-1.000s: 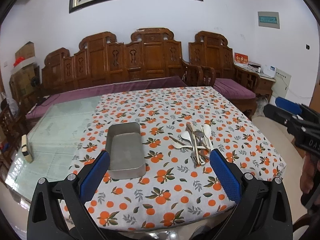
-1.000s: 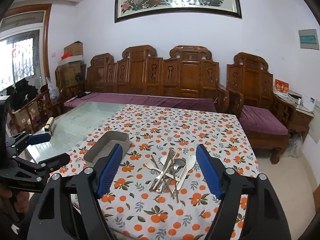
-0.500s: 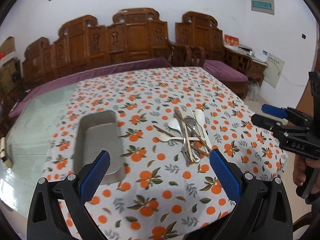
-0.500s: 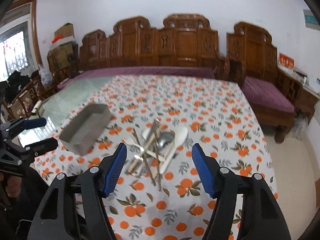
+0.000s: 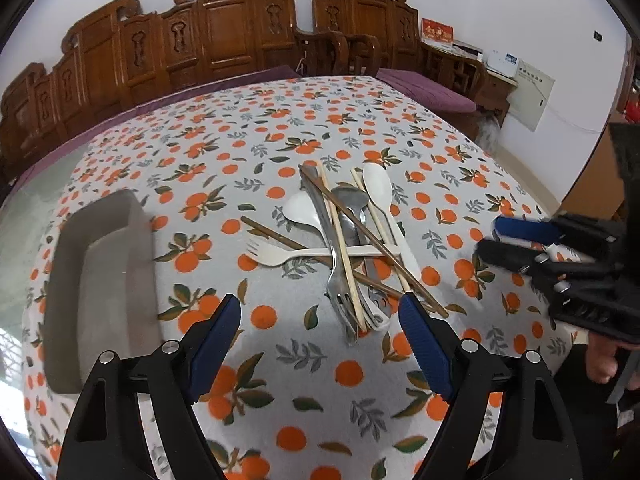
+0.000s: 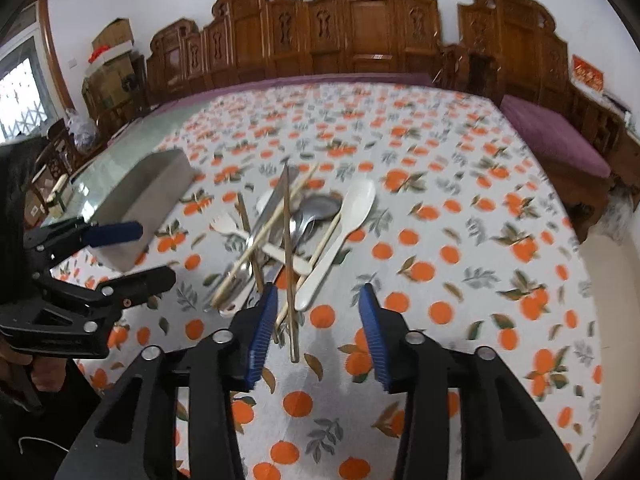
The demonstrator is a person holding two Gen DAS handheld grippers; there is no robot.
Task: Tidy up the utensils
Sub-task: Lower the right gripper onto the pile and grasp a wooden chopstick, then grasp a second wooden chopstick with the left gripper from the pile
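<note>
A heap of utensils (image 5: 348, 240) lies on the orange-print tablecloth: white spoons, a white fork (image 5: 276, 255), metal forks and spoons, wooden and brown chopsticks. It also shows in the right wrist view (image 6: 292, 236). A grey metal tray (image 5: 100, 280) stands empty left of the heap, also in the right wrist view (image 6: 144, 204). My left gripper (image 5: 320, 336) is open and empty, just short of the heap's near end. My right gripper (image 6: 318, 332) is open and empty, over the near tips of the chopsticks (image 6: 289, 264).
The tablecloth (image 5: 304, 392) covers a glass-topped table (image 6: 100, 164) whose bare glass shows at the left. Carved wooden benches (image 5: 224, 36) with purple cushions stand behind. The table's right edge drops to the floor (image 6: 612, 288).
Both grippers have tilted down and moved in toward the utensil heap, which now looks much larger. The right gripper's jaws have narrowed somewhat but remain open.
</note>
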